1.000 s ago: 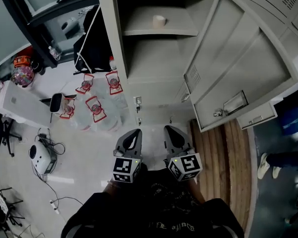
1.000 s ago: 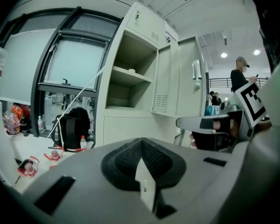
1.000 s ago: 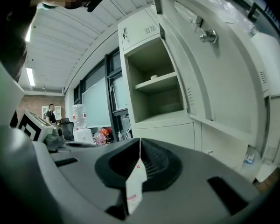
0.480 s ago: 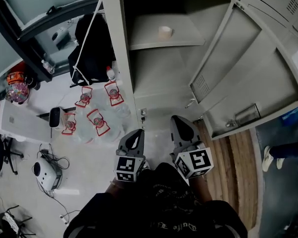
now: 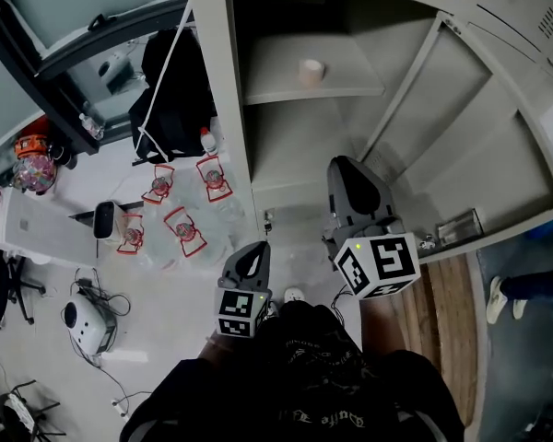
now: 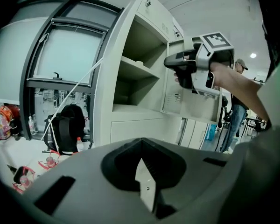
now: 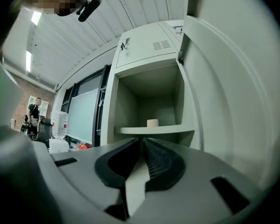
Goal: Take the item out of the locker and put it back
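A small cream roll [image 5: 311, 71] [image 7: 152, 122] stands on the shelf [image 5: 341, 89] inside the open grey locker [image 5: 212, 81]. My right gripper [image 5: 353, 169] is raised in front of the locker's lower compartment, below the shelf, jaws shut with nothing in them. In the left gripper view it appears as the right gripper [image 6: 170, 62], held out toward the locker. My left gripper [image 5: 249, 253] hangs low near my body, jaws shut and empty. The locker door [image 5: 479, 155] stands swung wide to the right.
Left of the locker, a black backpack [image 5: 170, 99] leans against the window wall, with several clear water jugs [image 5: 180, 228] on the floor. A white box [image 5: 37, 219] and a small white device [image 5: 81, 316] lie farther left. Wooden planks [image 5: 438, 311] lie at right. A person [image 6: 235, 111] stands beyond the lockers.
My right gripper has risen and moved forward toward the locker opening. The left gripper has stayed low. The view has shifted closer to the locker.
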Motion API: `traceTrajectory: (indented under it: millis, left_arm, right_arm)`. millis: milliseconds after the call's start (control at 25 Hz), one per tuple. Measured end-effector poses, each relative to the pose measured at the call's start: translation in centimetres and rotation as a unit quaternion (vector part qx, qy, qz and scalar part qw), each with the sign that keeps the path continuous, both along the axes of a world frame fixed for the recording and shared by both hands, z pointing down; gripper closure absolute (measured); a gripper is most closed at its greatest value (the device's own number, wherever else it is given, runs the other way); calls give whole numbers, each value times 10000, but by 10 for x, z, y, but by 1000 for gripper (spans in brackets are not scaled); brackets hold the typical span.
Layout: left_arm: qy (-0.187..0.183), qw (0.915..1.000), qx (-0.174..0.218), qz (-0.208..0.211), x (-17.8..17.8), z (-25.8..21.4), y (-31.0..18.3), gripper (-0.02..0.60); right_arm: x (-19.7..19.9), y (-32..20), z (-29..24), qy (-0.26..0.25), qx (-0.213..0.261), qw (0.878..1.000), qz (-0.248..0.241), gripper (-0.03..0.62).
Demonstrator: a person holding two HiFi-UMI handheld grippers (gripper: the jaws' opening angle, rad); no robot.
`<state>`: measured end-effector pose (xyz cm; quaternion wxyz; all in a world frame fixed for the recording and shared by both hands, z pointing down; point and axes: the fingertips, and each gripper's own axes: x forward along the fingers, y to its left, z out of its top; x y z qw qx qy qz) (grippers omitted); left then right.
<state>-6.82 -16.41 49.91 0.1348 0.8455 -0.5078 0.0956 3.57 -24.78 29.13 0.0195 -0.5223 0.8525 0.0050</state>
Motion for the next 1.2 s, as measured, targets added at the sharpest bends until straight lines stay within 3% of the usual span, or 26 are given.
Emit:
traceTrajectory:
  millis: [40,160,360,560,1200]
  left_arm:
    - [1,10000,-21,-39,-1,-1,0,575]
    - [6,9998,-60,-190,-7,-5,-3,575]
    - [-3,9991,-51,-422,-17,-7,-4,575]
    - [-59,9976,-42,-681,-32,-7,-5,575]
    - [-83,9949,-53,-1006,-47,-3,-5,575]
  right_arm:
    - [-1,-6,-7,2,40,10000,-8,573]
    - [-6,-21,-24,-44,88,9999,-108,455]
    - [-8,-44,-49,-160,234,9996,-95,418]
    - [-13,-76,-56,136,161,9998,32,360]
    - [-33,-138,-59,700,-245,9972,-74,333]
